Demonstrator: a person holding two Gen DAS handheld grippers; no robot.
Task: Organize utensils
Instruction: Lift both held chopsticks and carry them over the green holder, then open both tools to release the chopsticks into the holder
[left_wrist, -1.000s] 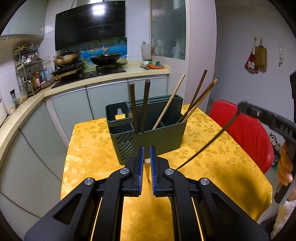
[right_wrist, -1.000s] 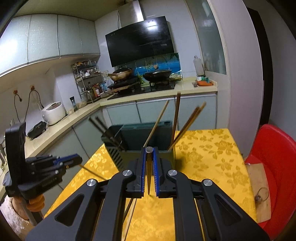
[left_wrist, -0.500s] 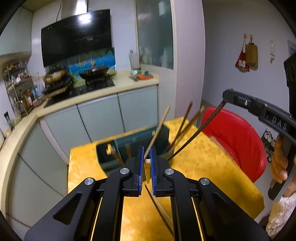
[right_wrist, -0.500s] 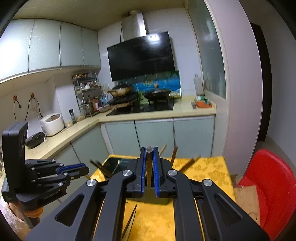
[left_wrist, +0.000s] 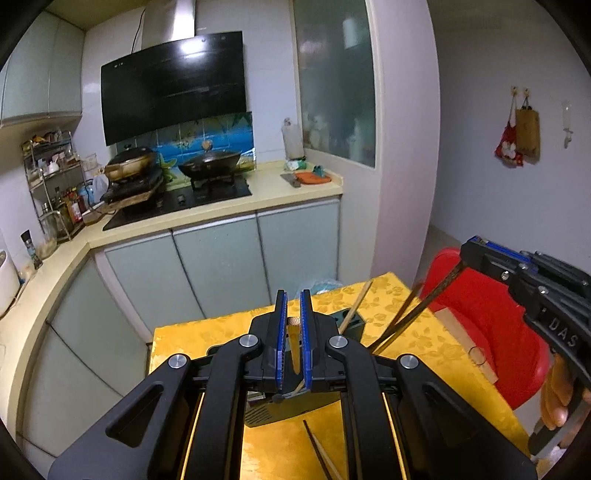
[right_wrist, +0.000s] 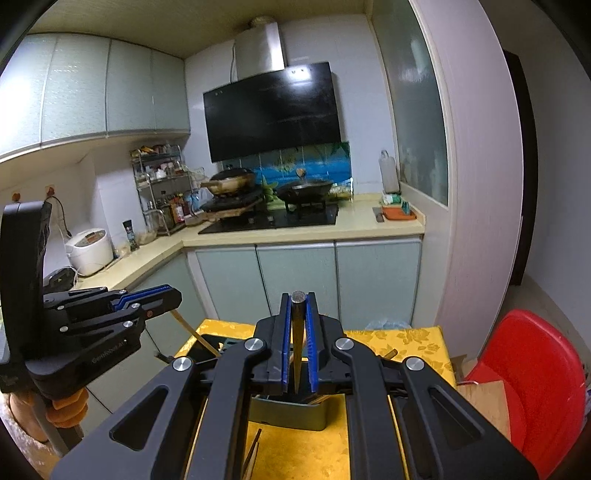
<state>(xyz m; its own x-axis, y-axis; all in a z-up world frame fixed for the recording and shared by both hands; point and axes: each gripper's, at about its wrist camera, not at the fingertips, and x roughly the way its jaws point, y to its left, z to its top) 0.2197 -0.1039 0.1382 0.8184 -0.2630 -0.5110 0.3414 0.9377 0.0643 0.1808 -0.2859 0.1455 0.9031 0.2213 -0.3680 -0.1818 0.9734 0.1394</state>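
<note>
Yellow cloth: a shiny yellow tablecloth (left_wrist: 413, 328) with a flower pattern covers the small table.
Holder: a dark green utensil holder (right_wrist: 291, 413) stands on the cloth, mostly hidden behind both grippers in each view.
Left gripper: the left gripper (left_wrist: 293, 343) is clenched on a light wooden chopstick (left_wrist: 294, 347). The stick sits between the blue pads, its round end near the tips.
Right gripper: the right gripper (right_wrist: 298, 343) is clenched on a dark chopstick (right_wrist: 297, 332). Its round grey end pokes up at the fingertips.
Side look, left: in the right wrist view the left gripper shows at the left, with the light stick slanting down from it toward the holder.
Side look, right: in the left wrist view the right gripper shows at the far right, with the dark stick slanting down toward the holder.
In the holder: a pale chopstick (left_wrist: 356, 306) leans up out of the holder to the right.
On the cloth: more chopsticks (left_wrist: 319, 454) lie on the cloth at the near edge, just below the holder.
Chair: a red plastic chair (right_wrist: 532, 369) stands to the right of the table.
Far side: a kitchen counter (right_wrist: 303, 232) with a stove and two pans.
</note>
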